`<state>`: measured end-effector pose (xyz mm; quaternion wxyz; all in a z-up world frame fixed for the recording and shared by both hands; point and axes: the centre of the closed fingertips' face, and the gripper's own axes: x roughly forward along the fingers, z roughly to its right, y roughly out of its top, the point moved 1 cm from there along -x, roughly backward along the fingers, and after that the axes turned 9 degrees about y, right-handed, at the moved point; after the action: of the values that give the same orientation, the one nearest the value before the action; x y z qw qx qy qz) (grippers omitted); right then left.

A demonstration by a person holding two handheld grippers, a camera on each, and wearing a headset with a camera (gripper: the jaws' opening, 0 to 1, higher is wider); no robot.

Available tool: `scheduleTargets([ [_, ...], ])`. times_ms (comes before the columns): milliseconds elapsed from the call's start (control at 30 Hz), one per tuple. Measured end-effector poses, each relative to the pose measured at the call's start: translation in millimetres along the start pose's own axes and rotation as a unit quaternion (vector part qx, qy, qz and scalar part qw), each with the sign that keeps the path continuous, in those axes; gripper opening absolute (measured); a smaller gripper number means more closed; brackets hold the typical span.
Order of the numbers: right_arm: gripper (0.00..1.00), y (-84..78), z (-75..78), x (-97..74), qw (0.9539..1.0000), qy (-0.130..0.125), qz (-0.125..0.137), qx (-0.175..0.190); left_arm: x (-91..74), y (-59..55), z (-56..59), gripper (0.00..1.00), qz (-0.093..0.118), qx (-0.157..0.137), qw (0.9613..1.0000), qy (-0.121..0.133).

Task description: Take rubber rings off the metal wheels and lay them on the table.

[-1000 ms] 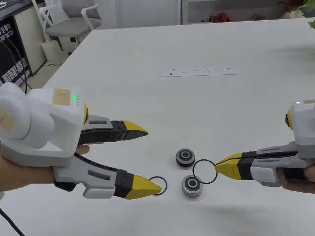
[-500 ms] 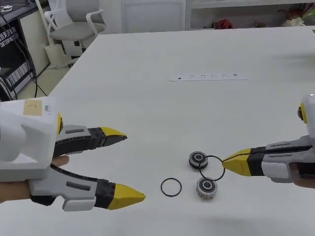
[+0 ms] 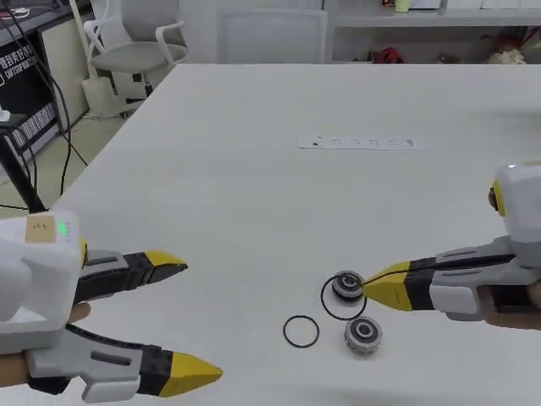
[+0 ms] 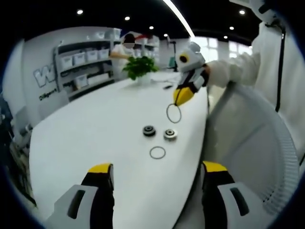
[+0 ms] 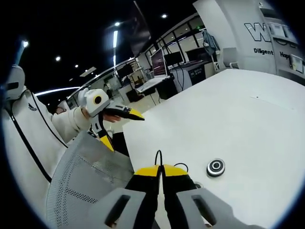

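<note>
Two metal wheels lie near the table's front: one (image 3: 347, 286) farther, one (image 3: 363, 332) nearer. The right gripper (image 3: 372, 290) comes in from the right, shut on a black rubber ring (image 3: 323, 298) that hangs around the farther wheel. A loose ring (image 3: 285, 331) lies flat left of the nearer wheel. The left gripper (image 3: 199, 318) is open and empty at the lower left, well apart from the ring. In the left gripper view its jaws stand wide before the loose ring (image 4: 150, 152), both wheels (image 4: 149, 130) (image 4: 169, 134) and the held ring (image 4: 167, 113). In the right gripper view the ring (image 5: 157, 156) rises from the shut jaws beside a wheel (image 5: 216, 167).
A white power strip (image 3: 362, 142) lies flat farther back on the table. An office chair (image 3: 135, 42) stands beyond the table's left edge. A mesh chair back (image 4: 257, 143) sits close to the table's near edge. A potted plant (image 4: 139, 67) stands at the far end.
The left gripper has drawn back to the left, away from the loose ring, which stays on the table. The right gripper has carried its ring from between the wheels to the farther wheel.
</note>
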<state>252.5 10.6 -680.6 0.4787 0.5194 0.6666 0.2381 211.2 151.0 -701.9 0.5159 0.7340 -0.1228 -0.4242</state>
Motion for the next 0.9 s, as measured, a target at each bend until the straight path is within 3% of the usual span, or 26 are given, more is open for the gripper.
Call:
scheduleTargets([
  [167,0.0,0.9,0.9,10.8,0.9999,0.009,-0.009,0.004,0.5,-9.7,0.7,0.76,-0.003,-0.015,0.9999,0.003],
  [567,0.0,-3.2,6.1,31.7,0.9994,0.018,-0.025,0.019,0.0,-15.9,-0.6,0.77,-0.001,-0.029,0.9995,0.014],
  [900,0.0,-21.9,15.1,49.6,0.9978,0.015,-0.056,0.033,5.2,-16.4,3.2,0.76,0.004,-0.034,0.9994,0.009],
])
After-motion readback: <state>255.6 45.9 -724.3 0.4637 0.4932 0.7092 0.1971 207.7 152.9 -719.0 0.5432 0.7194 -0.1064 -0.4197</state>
